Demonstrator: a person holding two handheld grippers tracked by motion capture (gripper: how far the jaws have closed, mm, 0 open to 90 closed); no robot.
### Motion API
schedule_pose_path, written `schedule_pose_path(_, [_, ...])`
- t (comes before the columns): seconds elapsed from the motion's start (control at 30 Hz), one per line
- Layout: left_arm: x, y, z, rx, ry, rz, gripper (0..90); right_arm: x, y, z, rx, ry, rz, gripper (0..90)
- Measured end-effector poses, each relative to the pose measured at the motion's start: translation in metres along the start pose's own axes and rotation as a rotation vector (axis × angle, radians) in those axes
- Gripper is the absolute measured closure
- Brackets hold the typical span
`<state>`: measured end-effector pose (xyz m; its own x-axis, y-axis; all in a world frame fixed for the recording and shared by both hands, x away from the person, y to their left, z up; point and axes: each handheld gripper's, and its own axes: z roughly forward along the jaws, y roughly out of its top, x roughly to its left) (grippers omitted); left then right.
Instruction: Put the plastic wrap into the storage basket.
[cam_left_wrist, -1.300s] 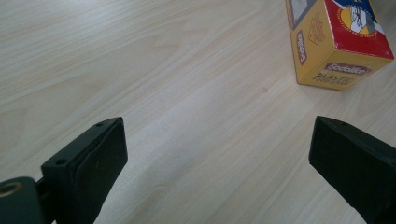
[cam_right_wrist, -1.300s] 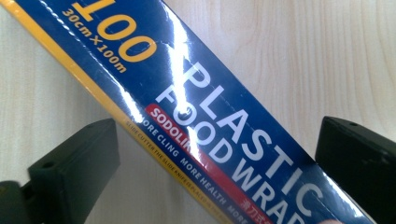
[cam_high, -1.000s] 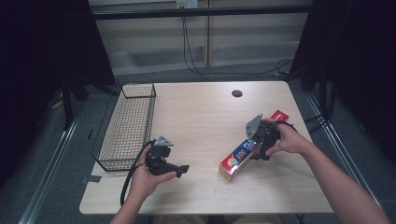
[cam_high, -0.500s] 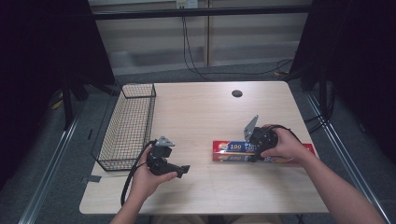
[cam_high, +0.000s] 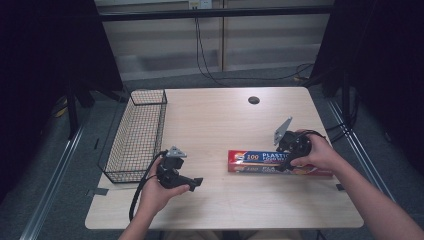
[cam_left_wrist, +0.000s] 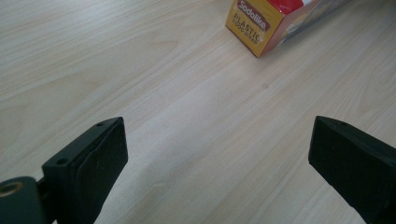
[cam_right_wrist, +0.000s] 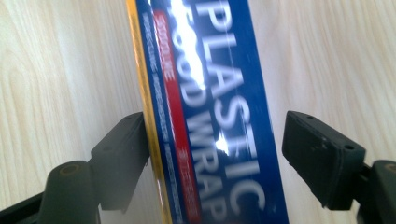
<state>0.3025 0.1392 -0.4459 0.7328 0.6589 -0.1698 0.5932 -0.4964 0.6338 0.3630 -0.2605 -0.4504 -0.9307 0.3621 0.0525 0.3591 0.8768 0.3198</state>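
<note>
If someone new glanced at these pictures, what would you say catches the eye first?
Probably the red and blue plastic wrap box, lying flat near the table's right front, with the right hand-held gripper straddling it, one jaw clear of its side. Next, the black wire basket at the left edge, and the left hand-held gripper open over bare wood.

A pale, wood-grain counter with rounded corners carries two things. A black wire-mesh basket, oblong and open-topped, stands along its left edge. A long red, blue and yellow cardboard box of plastic food wrap lies flat on the near right part, lengthwise across the counter, well apart from the basket. A small dark round hole sits near the far edge.
</note>
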Motion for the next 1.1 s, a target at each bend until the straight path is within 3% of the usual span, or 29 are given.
schedule_pose_path(0.13, [0.0, 0.0, 0.0, -0.003, -0.006, -0.001, 4.6, -0.001, -0.007, -0.002, 0.008, -0.002, 0.03, 19.9])
schedule_pose_path(0.17, [0.0, 0.0, -0.001, -0.003, -0.007, 0.0, 4.6, 0.0, -0.012, -0.002, 0.017, 0.005, 0.038, 14.3])
schedule_pose_path(0.27, [0.001, 0.0, -0.001, -0.001, -0.005, -0.001, 4.6, -0.002, -0.016, -0.002, 0.028, 0.018, 0.028, 13.5])
schedule_pose_path(0.3, [0.001, 0.0, 0.0, -0.009, -0.002, -0.005, 4.6, 0.0, -0.021, -0.001, 0.064, -0.018, 0.033, 16.0])
schedule_pose_path(0.33, [0.001, 0.0, 0.0, -0.009, -0.002, -0.005, 4.6, -0.002, -0.022, 0.0, 0.063, -0.015, 0.021, 17.6])
schedule_pose_path(0.53, [0.002, 0.0, -0.001, -0.003, 0.004, -0.002, 4.6, -0.007, -0.039, -0.003, 0.059, -0.006, 0.076, 25.1])
schedule_pose_path(0.57, [0.001, 0.0, 0.001, -0.011, -0.001, -0.017, 4.6, -0.008, -0.041, -0.003, 0.054, -0.007, 0.06, 25.7])
schedule_pose_path(0.73, [0.002, 0.0, 0.001, -0.005, -0.001, -0.012, 4.7, -0.009, -0.044, -0.002, 0.065, -0.016, 0.053, 25.8])
schedule_pose_path(1.1, [0.003, 0.0, 0.0, -0.01, 0.001, -0.015, 5.0, -0.003, -0.042, 0.004, 0.094, -0.003, -0.015, 39.6])
